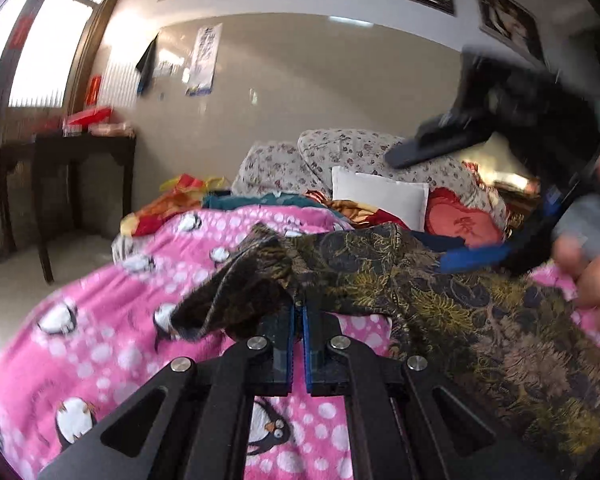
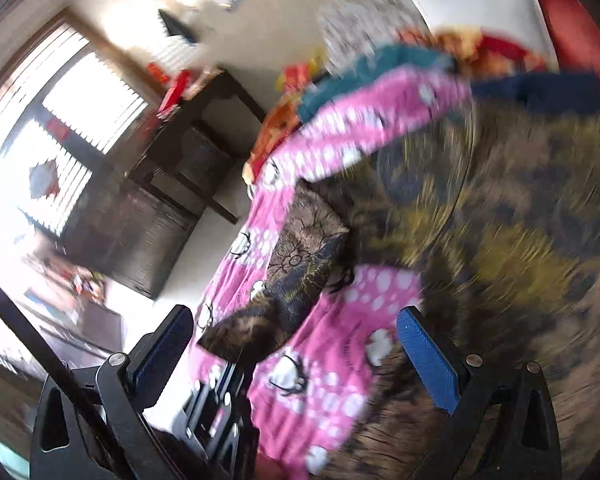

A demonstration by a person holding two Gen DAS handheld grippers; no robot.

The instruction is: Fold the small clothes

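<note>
A small dark garment with a gold and brown floral print (image 1: 440, 288) lies spread on a pink penguin blanket (image 1: 99, 344). My left gripper (image 1: 297, 316) is shut on the garment's left corner, which bunches up over its fingertips. My right gripper (image 1: 452, 208) shows at the upper right of the left wrist view, held in a hand above the garment, jaws wide apart. In the blurred right wrist view the right gripper (image 2: 295, 344) is open and empty above the garment (image 2: 500, 220) and the blanket (image 2: 332, 380). The left gripper (image 2: 219, 400) shows below, holding the corner.
Floral pillows (image 1: 340, 156), a white cushion (image 1: 380, 196) and a red cushion (image 1: 464, 224) sit at the bed's far end among other coloured clothes. A dark wooden side table (image 1: 67, 168) stands by the window on the left, beyond the bed's edge.
</note>
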